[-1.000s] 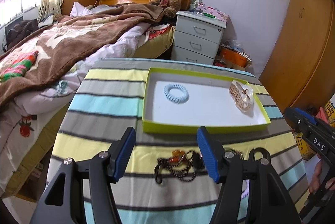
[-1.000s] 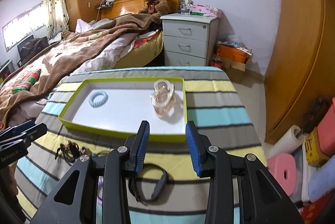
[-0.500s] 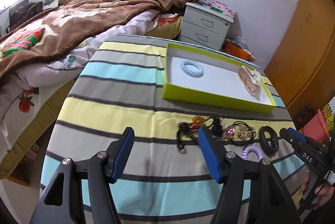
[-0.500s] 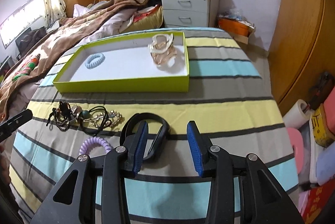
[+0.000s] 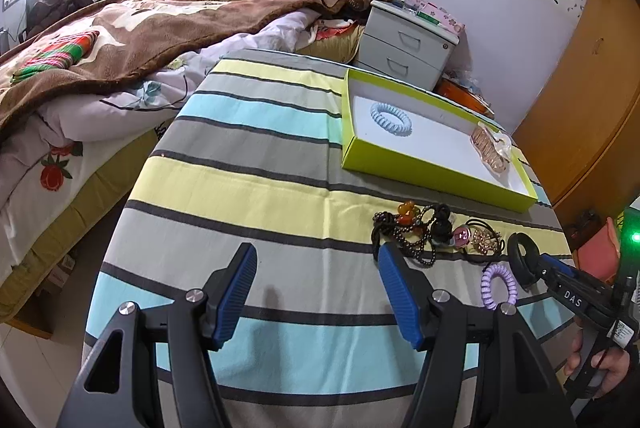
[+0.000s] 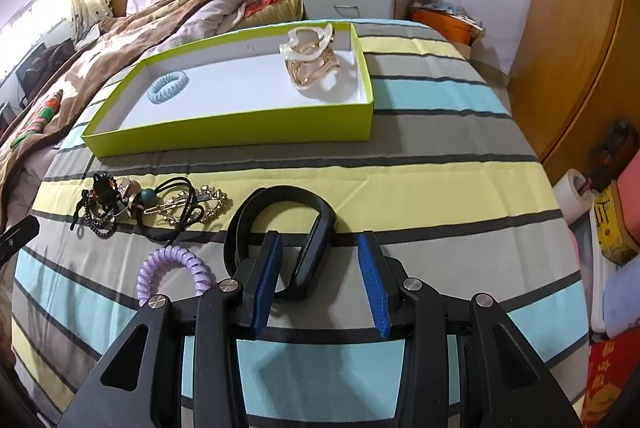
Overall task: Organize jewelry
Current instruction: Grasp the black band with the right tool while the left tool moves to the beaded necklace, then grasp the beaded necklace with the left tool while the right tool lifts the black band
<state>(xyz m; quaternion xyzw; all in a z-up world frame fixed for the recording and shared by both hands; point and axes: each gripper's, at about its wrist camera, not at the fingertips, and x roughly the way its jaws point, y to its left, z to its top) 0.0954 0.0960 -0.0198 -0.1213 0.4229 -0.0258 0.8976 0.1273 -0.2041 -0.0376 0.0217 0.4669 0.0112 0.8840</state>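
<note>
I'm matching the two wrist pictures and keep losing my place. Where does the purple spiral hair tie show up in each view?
Left wrist view: the purple spiral hair tie lies at lower right on the striped cloth, beside the black headband.
Right wrist view: it lies at lower left, left of the headband.
Shared landmark: the green tray beyond it, holding a blue spiral hair tie.

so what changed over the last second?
Both grippers dropped toward the striped cloth. The right gripper now hangs over the black headband, jaws slightly wider and gripping nothing. The left gripper is open over bare cloth beside the jewelry pile. Tray, blue hair tie and purple hair tie haven't moved.
</note>
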